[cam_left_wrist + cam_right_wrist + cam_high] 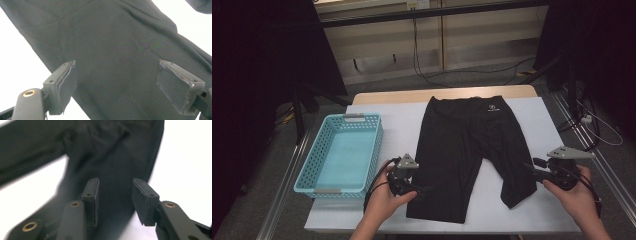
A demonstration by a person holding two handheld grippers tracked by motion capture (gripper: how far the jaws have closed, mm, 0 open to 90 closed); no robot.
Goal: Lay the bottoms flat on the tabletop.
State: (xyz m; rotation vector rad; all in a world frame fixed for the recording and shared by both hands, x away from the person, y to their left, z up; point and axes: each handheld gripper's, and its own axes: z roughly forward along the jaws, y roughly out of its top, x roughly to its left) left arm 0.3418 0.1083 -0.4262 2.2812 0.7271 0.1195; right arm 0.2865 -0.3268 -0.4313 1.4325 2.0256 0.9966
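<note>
One pair of black stretch-fabric shorts (pixel 472 150), knee-length, with a small white logo at the waistband. They lie flat on the white table cover (pixel 522 210), waistband toward the far edge and both legs pointing toward the person; one leg ends near the front edge at centre, the other runs out to the right.

One turquoise perforated plastic basket (pixel 307 170), rectangular, with grey handle inserts at both short ends. It stands at the left of the cover, just beside the shorts but apart from them. Contents: nothing visible inside; the bare floor of the basket shows.

One table, a strip of light wooden top (pixel 377 96) showing beyond the cover's far edge.

Two hand-held grippers, each with black jaws and a grey three-cornered plate on top.
- Left gripper (pixel 424 190): held at the outer edge of the centre leg, near its hem. In the left gripper view its jaws stand wide apart over the black cloth, pads not pressing on it.
- Right gripper (pixel 528 167): held at the outer edge of the right leg. In the right gripper view the jaws are parted with a clear gap, the dark cloth lying beyond and below them, nothing clamped.

Cables: several, on the floor past the table.
</note>
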